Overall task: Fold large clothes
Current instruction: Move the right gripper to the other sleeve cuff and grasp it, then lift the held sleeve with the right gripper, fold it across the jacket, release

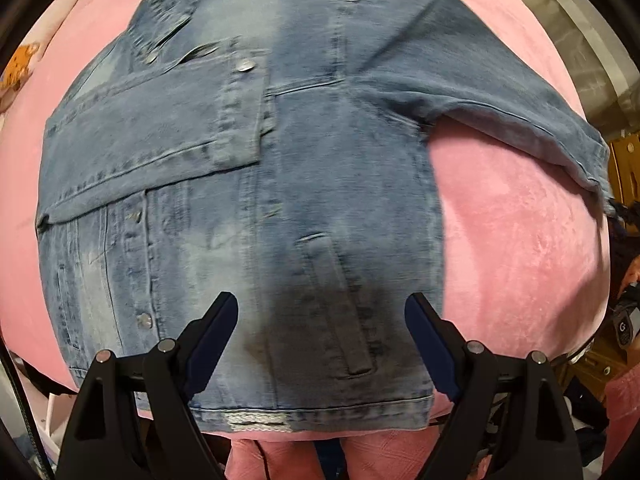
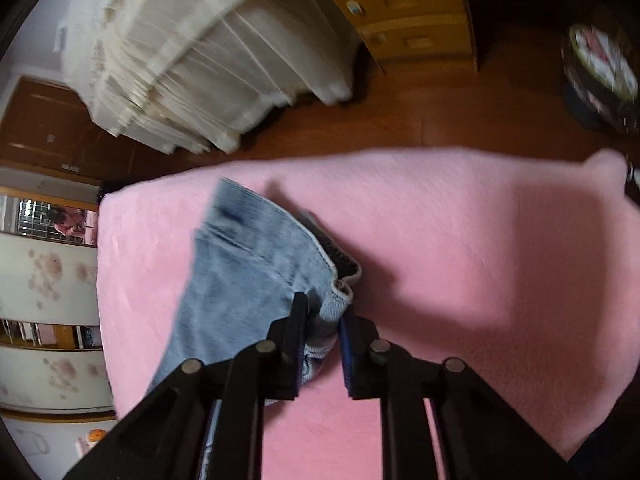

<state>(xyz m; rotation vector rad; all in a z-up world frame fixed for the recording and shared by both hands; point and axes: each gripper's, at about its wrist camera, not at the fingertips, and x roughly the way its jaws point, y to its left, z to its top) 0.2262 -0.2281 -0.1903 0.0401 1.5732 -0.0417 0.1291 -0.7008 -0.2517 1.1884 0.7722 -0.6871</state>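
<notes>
Two views reach me. On my left, the left hand-held gripper (image 1: 322,312) hangs with its jaws spread wide, gripping nothing, above the hem of the denim jacket (image 1: 248,184). That jacket lies spread flat on the pink blanket (image 1: 520,264), one sleeve folded across its chest, the other sleeve (image 1: 500,92) stretched out to the side. On my right, the right hand-held gripper (image 2: 324,312) is nearly closed, pinching that sleeve's cuff (image 2: 334,300) above the blanket
</notes>
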